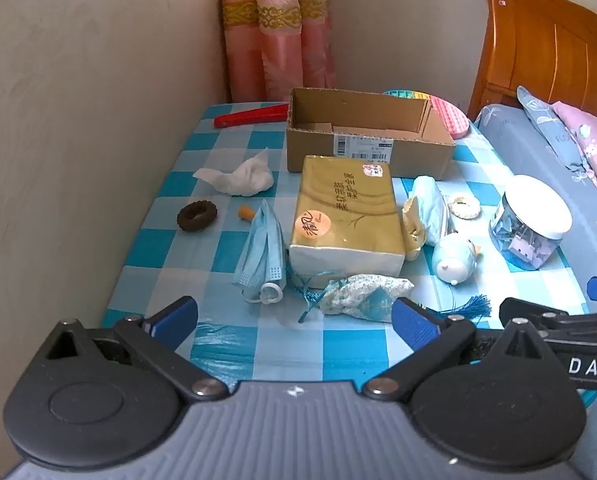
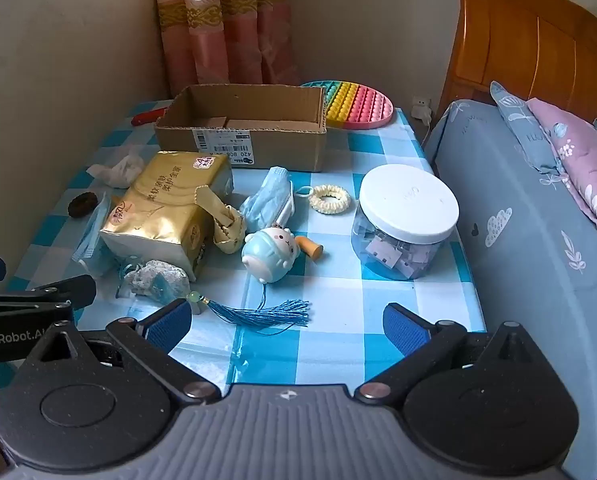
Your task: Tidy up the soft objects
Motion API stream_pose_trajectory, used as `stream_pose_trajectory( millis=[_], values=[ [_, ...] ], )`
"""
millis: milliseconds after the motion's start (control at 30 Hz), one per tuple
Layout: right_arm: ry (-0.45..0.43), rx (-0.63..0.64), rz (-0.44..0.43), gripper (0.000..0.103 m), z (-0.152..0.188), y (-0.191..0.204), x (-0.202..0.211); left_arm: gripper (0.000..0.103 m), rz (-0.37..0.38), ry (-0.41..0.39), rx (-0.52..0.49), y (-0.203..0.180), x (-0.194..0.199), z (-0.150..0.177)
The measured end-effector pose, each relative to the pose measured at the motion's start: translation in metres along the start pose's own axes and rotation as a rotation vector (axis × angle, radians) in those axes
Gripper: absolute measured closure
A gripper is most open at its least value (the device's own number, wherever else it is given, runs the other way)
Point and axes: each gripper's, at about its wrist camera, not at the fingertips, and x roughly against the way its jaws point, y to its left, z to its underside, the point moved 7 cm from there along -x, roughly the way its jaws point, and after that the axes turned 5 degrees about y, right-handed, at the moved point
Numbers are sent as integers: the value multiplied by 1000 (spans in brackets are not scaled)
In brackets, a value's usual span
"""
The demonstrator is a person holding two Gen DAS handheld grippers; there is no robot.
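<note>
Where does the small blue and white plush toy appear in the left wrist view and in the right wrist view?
Left wrist view: the plush toy lies right of centre, between the gold tissue pack and the clear jar.
Right wrist view: the plush toy lies near the centre, again between the tissue pack and the jar.
Shared landmark: the cardboard box behind them.

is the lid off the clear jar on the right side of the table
No, the white lid sits flat on top of the clear jar, closing it, with small clips visible through the wall.
</note>
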Motion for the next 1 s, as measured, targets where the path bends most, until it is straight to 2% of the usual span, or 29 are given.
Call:
stream_pose_trajectory(
  millis=[1000],
  values=[
    [4, -5, -23, 0, 1, 2, 3, 1, 2, 2, 1, -2, -1, 0]
  ],
)
